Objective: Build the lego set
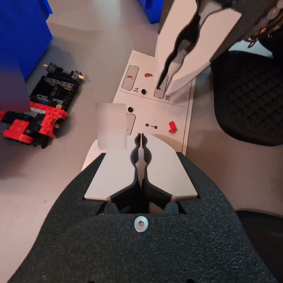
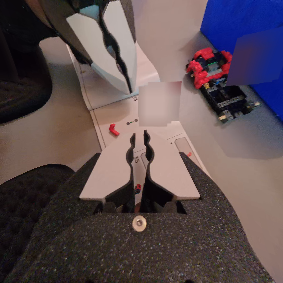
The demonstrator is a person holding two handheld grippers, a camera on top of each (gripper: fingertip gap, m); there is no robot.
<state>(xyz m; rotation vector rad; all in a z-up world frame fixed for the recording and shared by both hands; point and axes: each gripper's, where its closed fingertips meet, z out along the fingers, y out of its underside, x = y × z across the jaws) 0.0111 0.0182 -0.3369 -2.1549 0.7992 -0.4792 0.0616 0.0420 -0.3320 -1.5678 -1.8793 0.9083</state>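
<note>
A partly built red and black lego car (image 1: 46,104) lies on the grey table, left of a white instruction sheet (image 1: 160,110). On the sheet lie a small red L-shaped piece (image 1: 172,127) and two small black round pieces (image 1: 143,91) (image 1: 130,109). My left gripper (image 1: 140,134) is shut and empty, its tips over the sheet's near part. My right gripper (image 2: 139,133) is slightly open and empty, low over the sheet, with the red piece (image 2: 114,129) just to its left. The car (image 2: 222,85) is at its right. Each gripper shows in the other's view (image 1: 162,89) (image 2: 130,91).
Blue bins (image 1: 23,38) (image 2: 245,30) stand right behind the car. A black quilted seat (image 1: 248,99) sits off the table edge beside the sheet. Blurred patches cover part of the sheet. One gripper's finger ends stand about 6 cm off the other's. The black quilted seat (image 1: 248,99) lies around 15 cm away from my right fingertips.
</note>
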